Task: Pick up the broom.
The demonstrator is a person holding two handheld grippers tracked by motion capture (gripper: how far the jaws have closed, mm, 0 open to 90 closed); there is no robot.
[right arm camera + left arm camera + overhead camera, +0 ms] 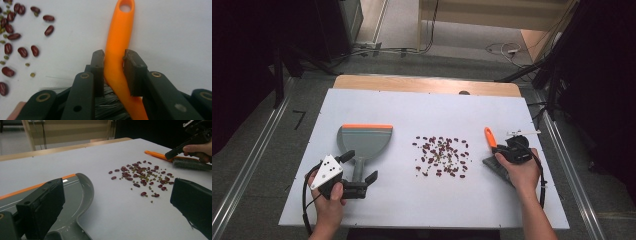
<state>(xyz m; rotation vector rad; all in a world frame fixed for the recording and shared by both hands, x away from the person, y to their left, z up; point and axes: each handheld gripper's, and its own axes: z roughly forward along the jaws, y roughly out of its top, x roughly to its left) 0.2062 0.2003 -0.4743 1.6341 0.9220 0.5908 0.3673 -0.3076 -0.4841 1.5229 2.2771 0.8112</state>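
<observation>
A grey dustpan (364,140) with an orange lip lies left of centre on the white board (412,200), its handle pointing toward me. My left gripper (359,166) is open, its jaws standing wide on either side of that handle without touching it. In the left gripper view the dustpan (80,195) lies under the left jaw. Red and small green beans (442,155) (142,177) (15,37) are scattered mid-board. My right gripper (113,56) (508,147) is shut on the orange handle of a hand brush (117,32) (489,136), whose grey bristles rest on the board.
The bare wooden table edge (427,84) runs along the back of the board. Metal rails (242,175) flank the table, and cables lie on the floor behind. Bare board stretches in front of the beans and between dustpan and beans.
</observation>
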